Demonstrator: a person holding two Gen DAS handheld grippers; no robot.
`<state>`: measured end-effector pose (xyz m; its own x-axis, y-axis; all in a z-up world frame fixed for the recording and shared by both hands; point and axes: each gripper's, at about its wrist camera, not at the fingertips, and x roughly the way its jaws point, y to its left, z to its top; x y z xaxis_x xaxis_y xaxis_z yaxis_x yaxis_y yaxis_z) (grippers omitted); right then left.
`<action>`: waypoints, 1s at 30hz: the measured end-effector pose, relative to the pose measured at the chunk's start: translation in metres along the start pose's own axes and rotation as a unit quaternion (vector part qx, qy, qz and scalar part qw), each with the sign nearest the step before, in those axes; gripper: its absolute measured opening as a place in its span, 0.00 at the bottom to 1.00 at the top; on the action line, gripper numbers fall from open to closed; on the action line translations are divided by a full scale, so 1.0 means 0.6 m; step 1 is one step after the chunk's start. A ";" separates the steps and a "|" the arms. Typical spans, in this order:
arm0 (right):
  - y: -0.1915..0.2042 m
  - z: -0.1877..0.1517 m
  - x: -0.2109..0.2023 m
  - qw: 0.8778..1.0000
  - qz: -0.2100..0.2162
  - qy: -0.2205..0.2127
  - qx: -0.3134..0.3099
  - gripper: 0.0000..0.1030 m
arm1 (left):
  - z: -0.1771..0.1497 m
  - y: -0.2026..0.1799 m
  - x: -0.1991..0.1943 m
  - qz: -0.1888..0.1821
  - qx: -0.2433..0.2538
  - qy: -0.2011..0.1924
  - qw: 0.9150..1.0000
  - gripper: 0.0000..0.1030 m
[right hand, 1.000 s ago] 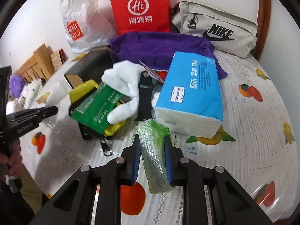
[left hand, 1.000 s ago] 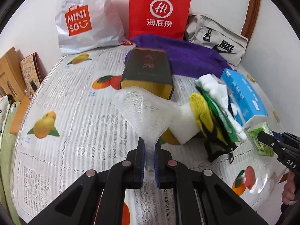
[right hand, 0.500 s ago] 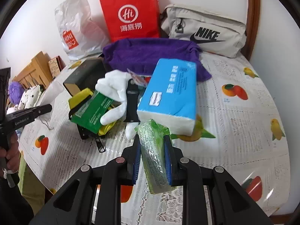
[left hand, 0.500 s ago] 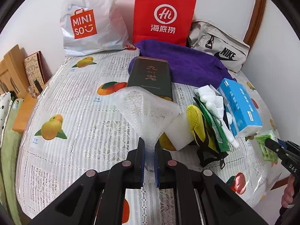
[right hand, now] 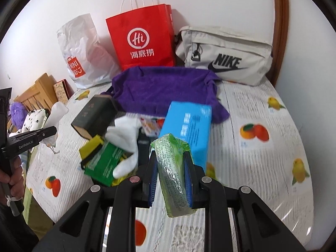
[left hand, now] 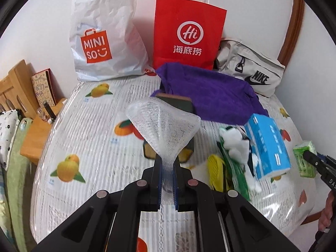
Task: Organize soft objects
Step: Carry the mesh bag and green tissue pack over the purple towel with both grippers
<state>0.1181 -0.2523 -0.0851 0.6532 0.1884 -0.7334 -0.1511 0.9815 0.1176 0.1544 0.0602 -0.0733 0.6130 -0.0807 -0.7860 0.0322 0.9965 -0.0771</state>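
Note:
My left gripper (left hand: 167,169) is shut on a white foam net sleeve (left hand: 163,126) and holds it above the table, fanned out upward. My right gripper (right hand: 170,168) is shut on a small green tissue pack (right hand: 172,172), lifted over the table; the pack also shows in the left wrist view (left hand: 304,159). Below lie a blue tissue box (right hand: 189,126), white gloves (right hand: 126,138), a green packet (right hand: 105,163), a yellow item (right hand: 92,145) and a purple towel (right hand: 163,90).
A dark book-like box (right hand: 94,113) lies left of the pile. A red paper bag (right hand: 142,40), a white Miniso bag (right hand: 84,56) and a grey Nike bag (right hand: 224,56) stand along the back wall. A wooden bedside piece (left hand: 19,90) is at left.
Both grippers have risen and pulled back with their loads; the table objects look smaller and lower. The net sleeve and green pack stay gripped.

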 end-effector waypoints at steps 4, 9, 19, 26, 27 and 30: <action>-0.003 0.041 0.013 1.000 -0.004 -0.004 -0.006 0.22 | 0.036 0.001 0.010 -0.002 -0.001 0.001 1.000 0.08; -0.010 0.095 0.036 1.000 -0.006 -0.008 -0.005 0.22 | 0.090 -0.002 0.039 0.004 0.005 0.007 1.000 0.08; -0.033 0.201 0.105 1.000 -0.009 -0.020 0.003 0.22 | 0.187 -0.015 0.122 -0.005 0.019 0.026 0.999 0.08; -0.050 0.252 0.182 1.000 -0.011 -0.008 0.005 0.22 | 0.241 -0.046 0.195 -0.030 0.039 0.053 0.997 0.08; -0.051 0.256 0.190 1.000 -0.011 -0.006 0.005 0.22 | 0.248 -0.051 0.208 -0.035 0.041 0.058 0.997 0.08; -0.056 0.266 0.225 1.000 -0.010 0.004 0.003 0.22 | 0.264 -0.064 0.245 -0.046 0.045 0.073 0.995 0.08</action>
<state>0.3298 -0.2544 -0.0810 0.6503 0.1686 -0.7407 -0.1334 0.9852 0.1072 0.3681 0.0136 -0.0888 0.4841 -0.1671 -0.8589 0.1570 0.9823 -0.1026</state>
